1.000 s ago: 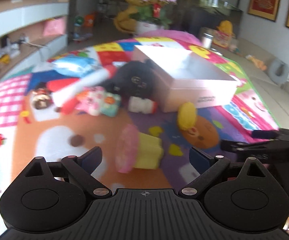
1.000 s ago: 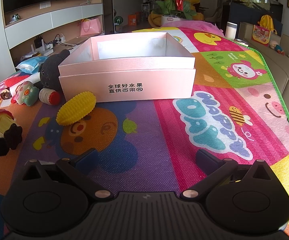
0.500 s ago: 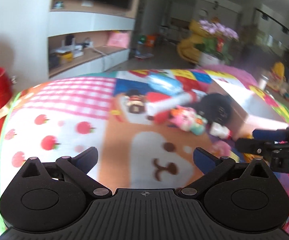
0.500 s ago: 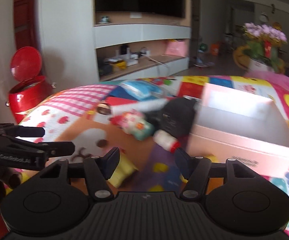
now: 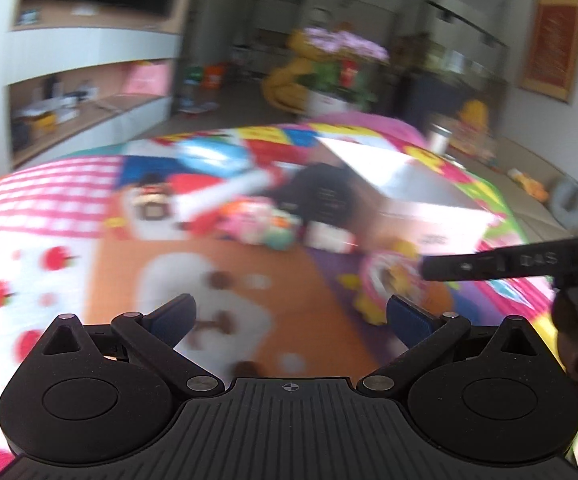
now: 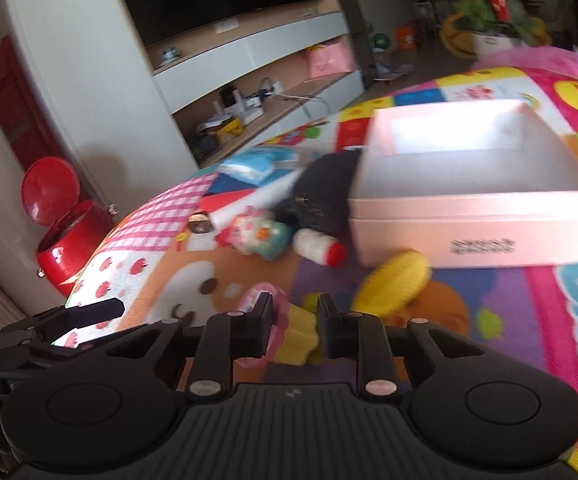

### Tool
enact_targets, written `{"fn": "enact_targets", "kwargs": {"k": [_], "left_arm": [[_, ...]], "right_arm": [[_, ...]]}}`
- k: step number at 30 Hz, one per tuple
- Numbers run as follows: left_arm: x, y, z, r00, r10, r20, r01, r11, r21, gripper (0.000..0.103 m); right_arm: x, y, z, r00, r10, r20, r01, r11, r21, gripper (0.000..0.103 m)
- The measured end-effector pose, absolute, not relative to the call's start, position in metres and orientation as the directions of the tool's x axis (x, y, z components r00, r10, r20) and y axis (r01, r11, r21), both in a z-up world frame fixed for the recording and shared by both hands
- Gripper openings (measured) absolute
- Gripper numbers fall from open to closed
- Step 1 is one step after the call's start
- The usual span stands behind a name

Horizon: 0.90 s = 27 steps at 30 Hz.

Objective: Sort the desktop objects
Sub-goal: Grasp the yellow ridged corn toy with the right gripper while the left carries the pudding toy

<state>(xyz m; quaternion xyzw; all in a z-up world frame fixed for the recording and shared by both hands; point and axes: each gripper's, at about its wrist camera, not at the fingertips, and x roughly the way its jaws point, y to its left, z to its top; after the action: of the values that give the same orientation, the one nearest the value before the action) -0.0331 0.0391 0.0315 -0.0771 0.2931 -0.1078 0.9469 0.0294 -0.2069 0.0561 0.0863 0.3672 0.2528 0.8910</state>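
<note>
Right gripper [image 6: 293, 330], wide open a second ago, is closing on the toy cupcake [image 6: 285, 330] at lower centre of frame. Left gripper [image 5: 291, 316] gapes empty. Pink box [image 6: 475, 226] awaits, right of frame.

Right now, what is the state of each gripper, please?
Left gripper: open, nothing between its jaws.
Right gripper: jaws closing around the toy cupcake.

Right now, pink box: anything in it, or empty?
Empty as far as shown: the pink box is open-topped, and the right wrist view shows only bare inner walls. Its floor near the front wall is hidden.
</note>
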Motion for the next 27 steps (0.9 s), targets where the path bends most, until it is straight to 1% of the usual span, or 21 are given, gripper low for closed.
{"fn": "enact_targets", "kwargs": {"k": [2,4,7,9,11,14,16,19,20,21,22,23,27], "left_arm": [[-0.028,0.018,0.031,0.788,-0.290,-0.543,0.223,0.957,-0.187,0.103],[-0.023,-0.003,0.030,0.787,-0.302,-0.538,0.273,0.952,-0.136,0.103],[-0.016,-0.034,0.025,0.816,-0.269,-0.512,0.301,0.953,-0.021,0.103],[-0.005,-0.046,0.019,0.816,-0.255,-0.519,0.292,0.956,-0.012,0.103],[0.006,-0.056,0.015,0.816,-0.248,-0.523,0.285,0.959,-0.010,0.103],[0.021,-0.067,0.012,0.805,-0.235,-0.545,0.277,0.961,-0.005,0.103],[0.025,-0.070,0.011,0.812,-0.234,-0.534,0.281,0.960,0.008,0.103],[0.027,-0.078,0.008,0.835,-0.204,-0.512,0.276,0.959,0.069,0.102],[0.027,-0.078,0.008,0.838,-0.206,-0.506,0.281,0.957,0.076,0.097],[0.027,-0.079,0.009,0.838,-0.211,-0.503,0.288,0.954,0.079,0.079],[0.028,-0.079,0.009,0.834,-0.215,-0.508,0.294,0.952,0.080,0.068],[0.029,-0.077,0.008,0.829,-0.219,-0.515,0.298,0.951,0.076,0.062],[0.026,-0.063,0.009,0.824,-0.227,-0.519,0.292,0.955,0.045,0.061]], "right_arm": [[0.030,-0.223,0.050,0.616,0.481,-0.624,-0.342,0.877,0.338,0.024],[0.030,-0.234,0.045,0.627,0.467,-0.624,-0.321,0.884,0.339,0.024],[0.025,-0.249,0.049,0.684,0.429,-0.590,-0.306,0.903,0.303,0.024],[0.022,-0.254,0.055,0.738,0.365,-0.568,-0.289,0.931,0.223,0.027],[0.019,-0.258,0.057,0.774,0.314,-0.549,-0.270,0.949,0.162,0.039],[0.018,-0.270,0.056,0.791,0.276,-0.546,-0.234,0.961,0.147,0.048],[0.020,-0.277,0.052,0.788,0.260,-0.558,-0.210,0.965,0.154,0.049],[0.021,-0.282,0.045,0.779,0.248,-0.576,-0.191,0.969,0.159,0.049],[0.021,-0.281,0.044,0.775,0.251,-0.580,-0.193,0.968,0.162,0.049],[0.022,-0.279,0.044,0.772,0.256,-0.581,-0.197,0.967,0.164,0.049],[0.023,-0.277,0.043,0.771,0.259,-0.581,-0.201,0.966,0.164,0.049],[0.023,-0.275,0.043,0.770,0.263,-0.581,-0.207,0.965,0.162,0.049],[0.031,-0.260,0.041,0.764,0.263,-0.589,-0.223,0.965,0.141,0.049]]}}
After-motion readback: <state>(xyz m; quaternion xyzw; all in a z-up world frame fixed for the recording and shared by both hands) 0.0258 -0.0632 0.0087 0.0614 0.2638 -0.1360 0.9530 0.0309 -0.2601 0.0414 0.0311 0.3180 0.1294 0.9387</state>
